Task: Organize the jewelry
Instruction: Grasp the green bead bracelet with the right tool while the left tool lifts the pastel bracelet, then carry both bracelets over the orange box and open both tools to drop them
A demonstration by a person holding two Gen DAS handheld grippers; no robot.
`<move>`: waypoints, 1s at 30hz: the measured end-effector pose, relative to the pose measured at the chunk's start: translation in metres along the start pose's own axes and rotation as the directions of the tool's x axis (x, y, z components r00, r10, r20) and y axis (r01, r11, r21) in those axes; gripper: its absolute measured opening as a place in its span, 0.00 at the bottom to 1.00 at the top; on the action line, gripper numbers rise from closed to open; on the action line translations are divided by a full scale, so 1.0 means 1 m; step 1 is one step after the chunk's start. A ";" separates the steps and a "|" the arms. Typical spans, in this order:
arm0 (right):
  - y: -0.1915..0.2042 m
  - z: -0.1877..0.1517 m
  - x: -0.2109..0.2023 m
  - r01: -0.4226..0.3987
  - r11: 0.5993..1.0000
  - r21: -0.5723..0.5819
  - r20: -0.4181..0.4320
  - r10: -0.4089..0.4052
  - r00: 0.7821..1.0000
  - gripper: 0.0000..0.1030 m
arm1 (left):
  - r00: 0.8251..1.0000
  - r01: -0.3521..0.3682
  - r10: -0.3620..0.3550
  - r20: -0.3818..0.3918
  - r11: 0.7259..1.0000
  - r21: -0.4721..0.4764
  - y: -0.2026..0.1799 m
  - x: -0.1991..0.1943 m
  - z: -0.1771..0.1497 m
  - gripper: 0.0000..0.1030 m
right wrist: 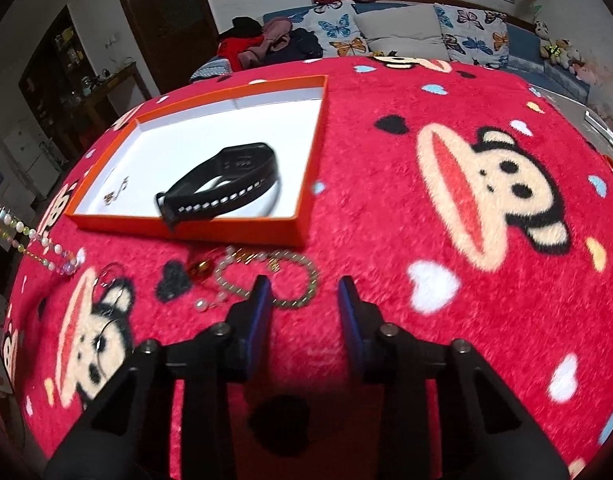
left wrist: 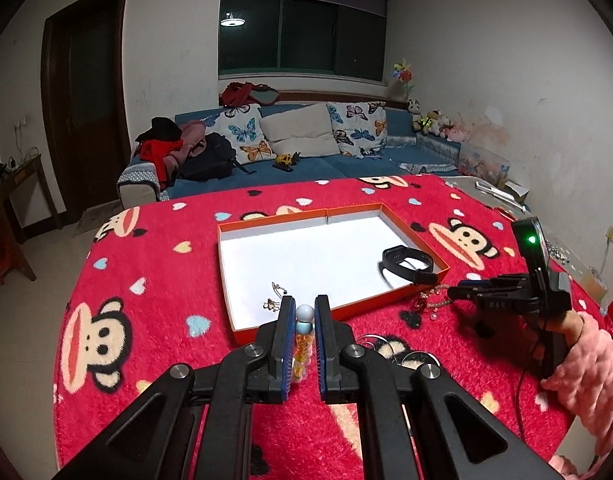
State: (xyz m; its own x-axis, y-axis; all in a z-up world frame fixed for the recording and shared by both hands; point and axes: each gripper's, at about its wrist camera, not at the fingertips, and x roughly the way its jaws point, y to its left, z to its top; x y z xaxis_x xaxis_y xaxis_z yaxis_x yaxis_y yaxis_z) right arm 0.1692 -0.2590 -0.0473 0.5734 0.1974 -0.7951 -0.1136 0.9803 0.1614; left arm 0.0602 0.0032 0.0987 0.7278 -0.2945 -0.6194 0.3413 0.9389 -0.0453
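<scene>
left hand-held gripper (left wrist: 305, 312) clamped on pastel bead strand with white ball end (left wrist: 305, 313), at near rim of shallow orange cardboard tray with white floor (right wrist: 178, 229) | right hand-held gripper (right wrist: 305, 292) jaws apart, empty, over gold bead bracelet (right wrist: 302, 280) on red monkey-print fleece bench cover (right wrist: 426, 240) | black wristband watch (right wrist: 226, 184) inside tray

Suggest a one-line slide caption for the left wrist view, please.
Left gripper carries a beaded bracelet toward the orange tray holding a black watch.
</scene>
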 end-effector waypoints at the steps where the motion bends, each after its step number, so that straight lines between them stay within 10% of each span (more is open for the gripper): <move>1: 0.000 0.001 0.002 0.006 1.000 -0.002 -0.002 -0.006 1.000 0.24 | 1.000 -0.001 0.001 -0.003 1.000 0.000 0.000 0.001 0.000 0.09; 10: 0.007 0.002 0.004 0.069 0.995 -0.076 0.010 -0.069 0.998 0.07 | 1.000 -0.005 0.005 -0.004 1.000 0.006 -0.002 0.006 0.001 0.09; 30: 0.034 0.027 -0.062 0.005 0.993 -0.116 0.157 0.013 0.987 0.06 | 0.997 -0.004 0.001 0.081 0.999 0.040 -0.004 -0.017 0.039 0.09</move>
State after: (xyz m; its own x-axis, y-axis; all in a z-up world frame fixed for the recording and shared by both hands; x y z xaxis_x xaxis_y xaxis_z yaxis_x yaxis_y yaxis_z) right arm 0.1513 -0.2379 0.0231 0.6924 0.2076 -0.6910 -0.2041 0.9749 0.0884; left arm 0.0699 -0.0024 0.1400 0.7737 -0.3072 -0.5541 0.3618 0.9322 -0.0116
